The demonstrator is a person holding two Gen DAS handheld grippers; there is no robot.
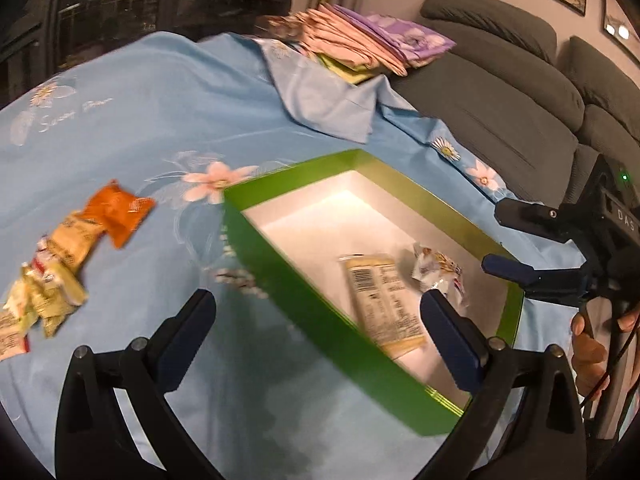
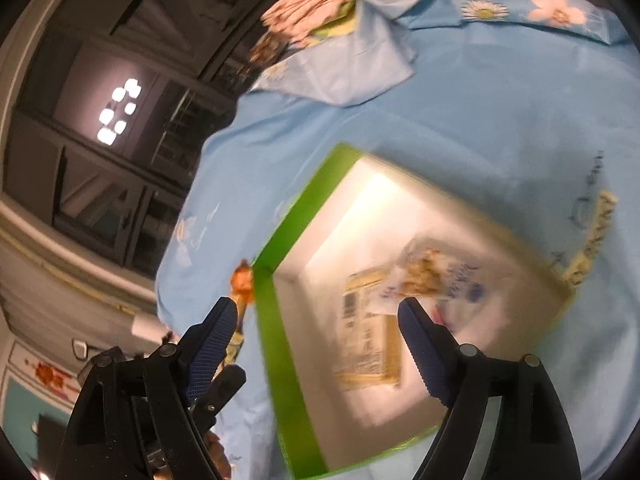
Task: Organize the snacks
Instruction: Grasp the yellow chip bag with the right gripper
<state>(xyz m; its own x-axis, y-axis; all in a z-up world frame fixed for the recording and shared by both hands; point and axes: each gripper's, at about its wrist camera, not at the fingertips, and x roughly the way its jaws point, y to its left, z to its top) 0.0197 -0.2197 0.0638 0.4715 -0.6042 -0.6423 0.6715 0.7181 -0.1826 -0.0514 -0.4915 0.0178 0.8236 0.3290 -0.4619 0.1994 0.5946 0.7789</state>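
Both claws, left (image 1: 316, 314) and right (image 2: 316, 320), hang spread wide and empty over the green cardboard box (image 1: 332, 320), presumably just freed of snacks. A yellow barcoded packet (image 1: 380, 300) and a white crinkled wrapper (image 1: 438, 270) lie inside; the loose pile of yellow and orange packets (image 1: 68, 256) waits at nine o'clock on the blue floral cloth (image 1: 140, 120).

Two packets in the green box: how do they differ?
The yellow barcode packet is long, flat and rectangular; the white crinkled packet is shorter and crumpled. The yellow barcode packet lies near the box's middle, the white crinkled packet beside it toward the right wall. Both rest on the white floor of the green box, neither held.
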